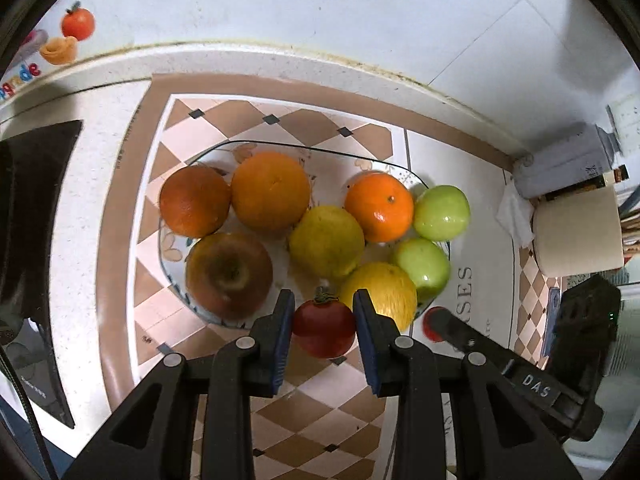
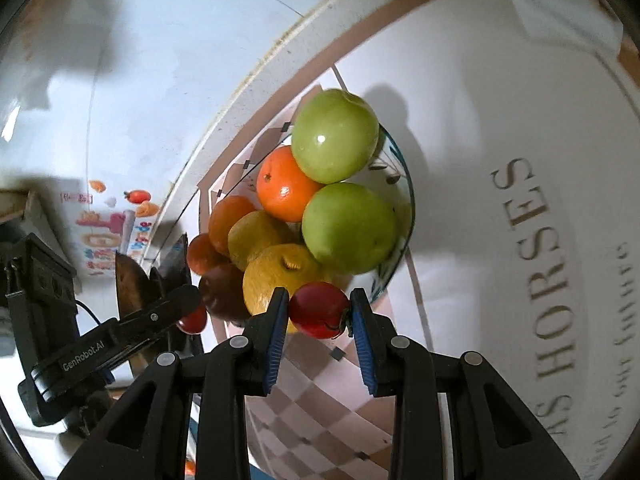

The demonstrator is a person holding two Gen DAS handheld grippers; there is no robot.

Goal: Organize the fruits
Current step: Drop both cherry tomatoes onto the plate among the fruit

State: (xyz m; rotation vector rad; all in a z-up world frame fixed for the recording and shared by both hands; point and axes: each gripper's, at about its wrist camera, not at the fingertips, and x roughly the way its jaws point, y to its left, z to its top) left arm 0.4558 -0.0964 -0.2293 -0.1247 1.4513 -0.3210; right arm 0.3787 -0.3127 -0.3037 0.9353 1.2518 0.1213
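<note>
Left wrist view: left hand-held gripper pinches a tomato; right hand-held gripper pinches another tomato.

A white speckled bench is covered by a brown-and-cream diamond-patterned mat. Behind the mat, pale wall tiles are seen, with a fruit sticker at their left. A paper roll stands right of the mat.

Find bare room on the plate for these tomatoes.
Bare glass shows at the patterned glass plate's far rim, between the large orange and small shiny orange, and a narrow strip between the brownish red apple and yellow lemon. The right side is crowded.
</note>
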